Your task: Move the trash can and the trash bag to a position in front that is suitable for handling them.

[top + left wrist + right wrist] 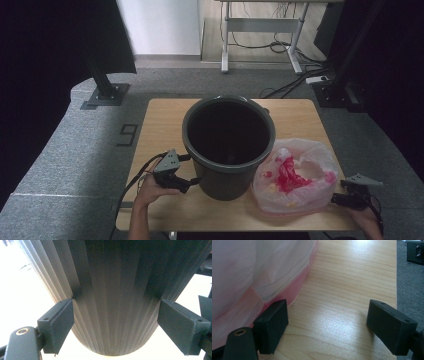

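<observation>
Both grippers gape empty: left gripper [194, 181] straddling the bin [112, 290] may tip it; right gripper [334, 199] beside the bag [295, 175] may snag it.

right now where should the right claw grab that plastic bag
Take the plastic bag by the loose, crumpled film round its open top, coming in from its right side, where the right claw waits open beside it. The lower body bulges too wide for the jaws; thin folds near the mouth should pinch easily. The bin blocks the left side.

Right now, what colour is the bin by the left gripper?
Dark grey, ribbed bin; clearest in the high view.
</observation>
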Demonstrator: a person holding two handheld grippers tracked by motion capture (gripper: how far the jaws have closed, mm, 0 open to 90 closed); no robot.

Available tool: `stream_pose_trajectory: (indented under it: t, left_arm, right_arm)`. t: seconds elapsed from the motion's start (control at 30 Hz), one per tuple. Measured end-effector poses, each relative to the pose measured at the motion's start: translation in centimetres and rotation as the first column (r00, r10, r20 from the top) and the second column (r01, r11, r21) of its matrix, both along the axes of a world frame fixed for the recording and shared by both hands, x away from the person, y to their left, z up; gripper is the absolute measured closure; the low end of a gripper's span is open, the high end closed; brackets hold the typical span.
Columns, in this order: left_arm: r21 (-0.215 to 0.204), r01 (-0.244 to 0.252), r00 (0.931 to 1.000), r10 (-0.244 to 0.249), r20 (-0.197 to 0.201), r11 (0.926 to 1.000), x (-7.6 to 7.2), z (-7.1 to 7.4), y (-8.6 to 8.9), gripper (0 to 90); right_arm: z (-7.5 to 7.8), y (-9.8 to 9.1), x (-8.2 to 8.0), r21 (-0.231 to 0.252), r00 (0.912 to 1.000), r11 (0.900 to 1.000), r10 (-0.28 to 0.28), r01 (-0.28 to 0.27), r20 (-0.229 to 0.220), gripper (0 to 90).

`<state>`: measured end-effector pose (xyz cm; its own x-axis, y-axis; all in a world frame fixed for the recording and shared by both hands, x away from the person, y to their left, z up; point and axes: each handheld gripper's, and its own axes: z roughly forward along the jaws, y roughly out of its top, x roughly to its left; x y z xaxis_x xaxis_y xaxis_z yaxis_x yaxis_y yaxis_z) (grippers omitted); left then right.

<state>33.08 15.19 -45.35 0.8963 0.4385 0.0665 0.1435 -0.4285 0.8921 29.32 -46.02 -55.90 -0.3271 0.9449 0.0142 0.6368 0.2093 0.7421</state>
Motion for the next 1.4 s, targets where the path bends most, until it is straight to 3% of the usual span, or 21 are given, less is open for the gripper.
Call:
stream_pose_trajectory:
  t: [0.43, 0.67, 0.93, 1.4]
  left_arm:
    - [-0.029, -0.004, 1.0000, 0.004, -0.002, 0.9996, 0.6, -0.3, -1.4, 13.6]
    - [-0.041, 0.002, 0.9999, -0.002, -0.010, 0.9992, 0.9, -0.3, -1.6, 13.7]
    - [-0.017, -0.001, 1.0000, 0.001, -0.006, 0.9998, 1.3, -0.2, -2.9, 13.5]
    - [-0.015, -0.035, 0.9994, 0.035, 0.001, 0.9993, 1.8, -0.2, -4.3, 13.3]
  right_arm:
    - [0.0, -0.1, 0.0, -0.001, 0.9999, 0.9999, 0.011, -0.011, -0.001, 17.3]
    - [0.0, -0.3, -0.4, -0.003, 0.9989, 0.9989, 0.048, -0.048, 0.002, 17.4]
    - [0.0, -0.5, -0.5, -0.001, 0.9986, 0.9986, 0.054, -0.054, 0.001, 17.0]
    - [0.0, -0.5, -0.5, -0.002, 0.9986, 0.9986, 0.054, -0.054, 0.001, 17.0]
